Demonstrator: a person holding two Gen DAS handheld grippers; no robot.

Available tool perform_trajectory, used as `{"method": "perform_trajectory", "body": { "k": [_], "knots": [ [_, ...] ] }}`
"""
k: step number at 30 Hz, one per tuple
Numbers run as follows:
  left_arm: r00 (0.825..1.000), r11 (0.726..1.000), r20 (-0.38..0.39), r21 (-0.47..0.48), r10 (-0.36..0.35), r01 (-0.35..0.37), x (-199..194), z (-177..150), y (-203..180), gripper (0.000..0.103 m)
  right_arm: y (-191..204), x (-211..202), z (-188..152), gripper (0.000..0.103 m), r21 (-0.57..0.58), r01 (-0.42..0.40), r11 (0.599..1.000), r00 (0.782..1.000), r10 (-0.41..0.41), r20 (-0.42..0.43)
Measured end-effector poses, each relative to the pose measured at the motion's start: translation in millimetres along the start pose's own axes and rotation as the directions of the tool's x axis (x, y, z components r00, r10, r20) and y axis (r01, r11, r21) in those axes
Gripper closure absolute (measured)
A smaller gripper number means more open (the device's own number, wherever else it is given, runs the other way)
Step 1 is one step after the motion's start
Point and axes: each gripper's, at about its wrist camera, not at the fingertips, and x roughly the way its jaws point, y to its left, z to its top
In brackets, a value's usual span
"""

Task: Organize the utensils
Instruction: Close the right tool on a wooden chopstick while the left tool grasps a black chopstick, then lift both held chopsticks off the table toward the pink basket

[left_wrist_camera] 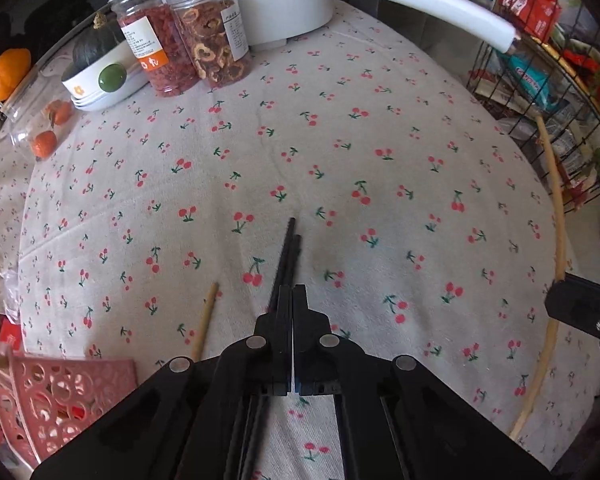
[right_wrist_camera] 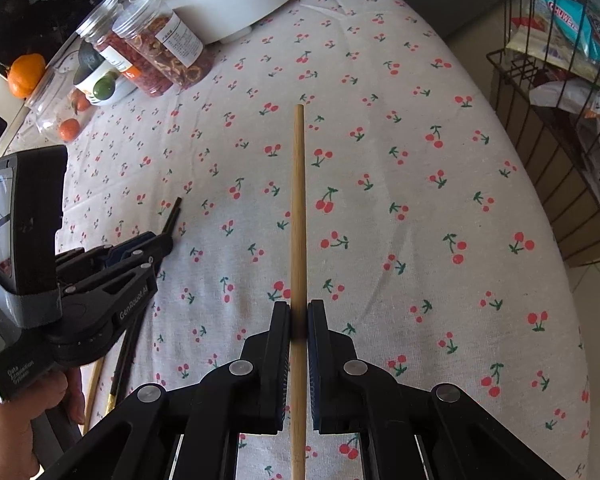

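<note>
Black chopsticks (left_wrist_camera: 287, 258) are clamped in the left gripper (left_wrist_camera: 291, 294), probably as a pair, low over the cherry tablecloth (left_wrist_camera: 380, 128). A wooden chopstick (right_wrist_camera: 298, 208) is pinched upright by the right gripper (right_wrist_camera: 299, 316), likely for the pink basket (left_wrist_camera: 60, 396) at near left.

Table (left_wrist_camera: 340, 128), cherry-print cloth: two jars of dried fruit (left_wrist_camera: 180, 40), clear jar of oranges (left_wrist_camera: 40, 124), white appliance (left_wrist_camera: 272, 4), bamboo chopstick (left_wrist_camera: 206, 320).

The cherry-print tablecloth (left_wrist_camera: 340, 128) lay bare in front of the two jars (left_wrist_camera: 180, 40); a wire rack (left_wrist_camera: 548, 92) crowded its right edge.
</note>
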Motion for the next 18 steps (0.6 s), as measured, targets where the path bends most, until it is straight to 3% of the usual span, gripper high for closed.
{"method": "perform_trajectory", "body": {
  "k": [8, 18],
  "knots": [
    [0.985, 0.992, 0.146, 0.105, -0.091, 0.076, -79, -44, -19, 0.103, 13, -29, -16, 0.099, -0.015, -0.006, 1.0, 0.997, 0.007, 0.071],
    [0.956, 0.978, 0.222, 0.121, -0.192, 0.168, -142, -77, -3, 0.103, 44, -65, -41, 0.099, -0.037, -0.065, 0.997, 0.984, 0.07, 0.165]
  ]
}}
